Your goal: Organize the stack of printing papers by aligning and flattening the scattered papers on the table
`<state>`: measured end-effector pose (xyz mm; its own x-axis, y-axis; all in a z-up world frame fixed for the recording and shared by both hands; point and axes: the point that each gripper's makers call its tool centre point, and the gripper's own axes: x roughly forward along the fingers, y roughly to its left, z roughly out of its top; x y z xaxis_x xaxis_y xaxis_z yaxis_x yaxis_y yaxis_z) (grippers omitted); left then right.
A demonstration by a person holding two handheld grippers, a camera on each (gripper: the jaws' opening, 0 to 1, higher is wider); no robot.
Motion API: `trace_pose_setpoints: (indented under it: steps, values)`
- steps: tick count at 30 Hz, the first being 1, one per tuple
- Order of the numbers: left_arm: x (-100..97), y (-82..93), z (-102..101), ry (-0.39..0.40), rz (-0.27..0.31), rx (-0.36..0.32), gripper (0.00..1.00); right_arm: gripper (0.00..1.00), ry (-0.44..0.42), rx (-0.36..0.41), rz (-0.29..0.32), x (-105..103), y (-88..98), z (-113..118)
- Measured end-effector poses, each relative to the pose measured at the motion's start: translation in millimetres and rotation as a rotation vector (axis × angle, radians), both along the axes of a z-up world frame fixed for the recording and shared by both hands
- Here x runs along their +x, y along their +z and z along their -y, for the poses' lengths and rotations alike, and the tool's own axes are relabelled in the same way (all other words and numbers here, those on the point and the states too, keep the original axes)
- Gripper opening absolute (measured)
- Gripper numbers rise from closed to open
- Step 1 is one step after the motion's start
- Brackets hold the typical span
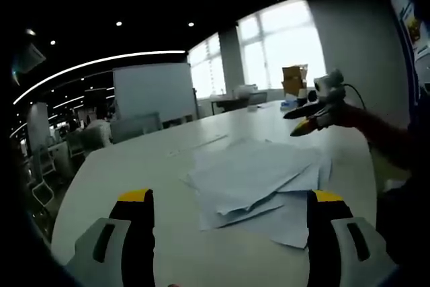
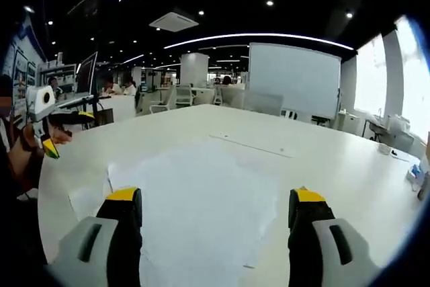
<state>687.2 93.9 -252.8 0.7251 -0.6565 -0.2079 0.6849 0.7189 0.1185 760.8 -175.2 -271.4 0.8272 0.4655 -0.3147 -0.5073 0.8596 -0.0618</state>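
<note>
A loose, fanned pile of white printing papers (image 1: 259, 179) lies on the white table (image 1: 134, 166), its sheets askew with corners sticking out. My left gripper (image 1: 232, 196) hovers open just short of the pile's near edge, holding nothing. My right gripper (image 1: 310, 117), held by a hand, hangs above the far right side of the pile. In the right gripper view the papers (image 2: 201, 199) spread out under my open right gripper (image 2: 215, 196), which is empty. My left gripper (image 2: 64, 126) shows at the far left, in a hand, above the table edge.
A thin strip (image 2: 252, 146) lies on the table (image 2: 322, 159) beyond the papers. A whiteboard (image 2: 295, 78) and office chairs (image 2: 262, 102) stand behind the table. A yellow box (image 1: 294, 78) sits near the windows, and small items (image 2: 386, 147) lie at the table's right end.
</note>
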Motion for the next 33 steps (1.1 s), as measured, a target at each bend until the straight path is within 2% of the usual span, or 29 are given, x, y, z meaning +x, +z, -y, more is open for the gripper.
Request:
trace_pose_setpoints:
  steps: [16, 33]
  values:
    - [-1.1, -1.5, -2, 0.005, -0.002, 0.006, 0.97, 0.85, 0.008, -0.002, -0.020, 9, -11.1, -7]
    - [0.0, -2.4, -3, 0.004, -0.003, 0.009, 0.97, 0.85, -0.007, -0.007, -0.050, 21, -24.8, -1]
